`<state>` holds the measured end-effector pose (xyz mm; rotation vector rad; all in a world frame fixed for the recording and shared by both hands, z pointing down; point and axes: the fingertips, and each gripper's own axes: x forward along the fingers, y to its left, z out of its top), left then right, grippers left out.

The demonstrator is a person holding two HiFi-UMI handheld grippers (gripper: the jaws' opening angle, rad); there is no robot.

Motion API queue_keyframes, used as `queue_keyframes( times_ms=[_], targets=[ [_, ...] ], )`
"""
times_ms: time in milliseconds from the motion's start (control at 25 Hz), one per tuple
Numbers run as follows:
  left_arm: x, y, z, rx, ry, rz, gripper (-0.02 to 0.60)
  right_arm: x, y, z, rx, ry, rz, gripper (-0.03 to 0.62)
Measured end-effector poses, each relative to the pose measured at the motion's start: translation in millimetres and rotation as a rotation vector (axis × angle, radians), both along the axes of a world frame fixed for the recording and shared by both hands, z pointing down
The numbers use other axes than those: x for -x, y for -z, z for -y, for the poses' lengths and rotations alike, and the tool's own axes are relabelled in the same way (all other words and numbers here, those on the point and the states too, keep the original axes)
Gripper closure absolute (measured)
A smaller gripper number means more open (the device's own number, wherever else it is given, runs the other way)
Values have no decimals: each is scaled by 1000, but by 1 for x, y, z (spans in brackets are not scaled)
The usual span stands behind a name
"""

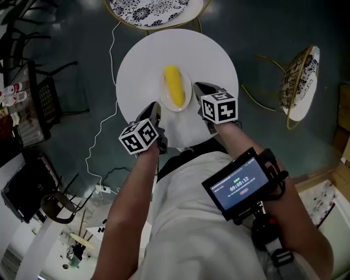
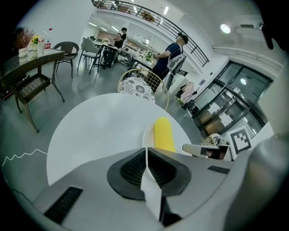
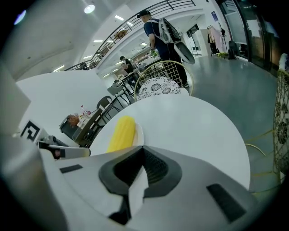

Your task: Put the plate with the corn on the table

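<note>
A yellow corn cob lies on a small white plate over the middle of the round white table. My left gripper is at the plate's near-left rim and my right gripper at its right rim. In the left gripper view the plate's thin rim runs edge-on between the shut jaws of the gripper, with the corn just beyond. The right gripper view shows the same: rim clamped in the gripper, corn ahead. Whether the plate rests on the table I cannot tell.
A wire chair with a patterned seat stands at the table's far side, and another lies off to the right. A white cable trails over the floor on the left. Dark furniture lines the left edge. People stand far behind.
</note>
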<state>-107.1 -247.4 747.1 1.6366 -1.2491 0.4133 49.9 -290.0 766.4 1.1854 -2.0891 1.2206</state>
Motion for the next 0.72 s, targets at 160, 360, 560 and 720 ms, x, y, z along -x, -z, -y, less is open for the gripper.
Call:
queue_keyframes(
  times_ms=[160,360,560,720],
  targets=[
    [5,17,-11,-30,-18,1,575,9,14,-13,-8,17,13,585],
    [18,37,-45,-45,-6,-27,575,18,37,-41,-17,15,39,585],
    [30,50,-68,-72,-15,-37,575,22,57,-57,-40,5,54,586],
    [29,61,-86,-99,-91,-25,575,23,72,-76,-51,17,60,586]
  ],
)
